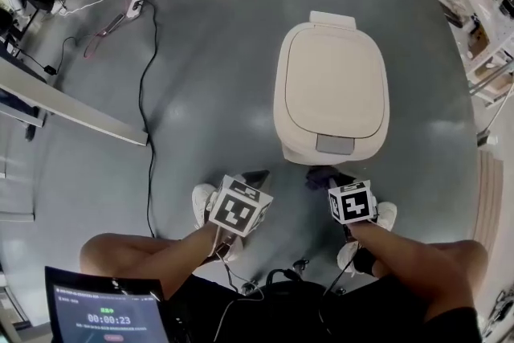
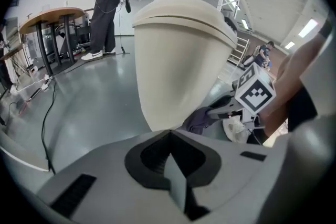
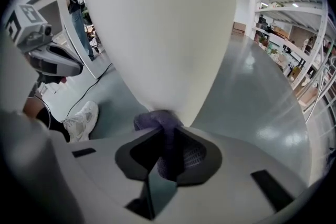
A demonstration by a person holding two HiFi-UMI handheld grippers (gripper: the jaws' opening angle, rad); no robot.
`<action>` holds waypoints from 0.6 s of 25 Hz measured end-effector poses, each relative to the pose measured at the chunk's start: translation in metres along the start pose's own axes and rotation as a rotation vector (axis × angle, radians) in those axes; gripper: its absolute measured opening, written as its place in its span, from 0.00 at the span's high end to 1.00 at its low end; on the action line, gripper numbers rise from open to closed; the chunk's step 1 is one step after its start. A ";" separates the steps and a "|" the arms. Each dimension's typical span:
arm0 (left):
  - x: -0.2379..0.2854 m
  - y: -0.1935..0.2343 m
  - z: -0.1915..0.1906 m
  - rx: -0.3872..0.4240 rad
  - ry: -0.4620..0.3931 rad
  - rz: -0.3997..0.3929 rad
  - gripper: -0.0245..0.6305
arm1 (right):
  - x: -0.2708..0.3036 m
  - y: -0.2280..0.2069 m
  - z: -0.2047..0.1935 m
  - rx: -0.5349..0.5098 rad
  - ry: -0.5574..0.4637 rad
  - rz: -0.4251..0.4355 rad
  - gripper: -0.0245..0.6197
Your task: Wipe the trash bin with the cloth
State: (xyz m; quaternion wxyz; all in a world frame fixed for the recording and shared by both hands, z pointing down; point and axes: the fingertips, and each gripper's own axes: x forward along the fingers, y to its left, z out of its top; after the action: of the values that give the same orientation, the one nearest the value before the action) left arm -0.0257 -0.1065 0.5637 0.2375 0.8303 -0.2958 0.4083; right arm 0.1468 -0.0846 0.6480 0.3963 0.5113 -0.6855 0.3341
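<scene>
Nearest us, the right gripper (image 3: 164, 136) is clamped on a purple cloth (image 3: 156, 121). The bunched end of the cloth sits against the lowest part of the front wall of the trash bin (image 3: 157, 29). Our left gripper (image 2: 169, 136) has its jaws pressed together with nothing between them, and it hangs low, just beside the bin's front. The bin stands upright on the grey floor (image 1: 201, 52) with its lid (image 1: 333, 84) shut. We judge the wiping to be under way at the base of the front wall. No streak or damp mark shows, so we cannot tell how much is already clean. The lid, the sides and the back look likely to remain.
</scene>
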 end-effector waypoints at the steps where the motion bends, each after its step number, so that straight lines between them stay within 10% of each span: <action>1: 0.004 -0.004 0.001 0.008 0.003 -0.005 0.96 | -0.001 -0.006 -0.003 0.007 -0.002 -0.009 0.85; 15: 0.040 -0.067 0.023 0.108 0.037 -0.083 0.96 | -0.025 -0.059 -0.024 0.082 -0.069 -0.023 0.85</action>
State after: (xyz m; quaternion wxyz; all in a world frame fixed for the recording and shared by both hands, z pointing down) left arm 0.0527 -0.0855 0.5734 0.2144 0.8457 -0.2341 0.4290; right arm 0.2132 -0.0679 0.6401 0.3549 0.5462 -0.6784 0.3397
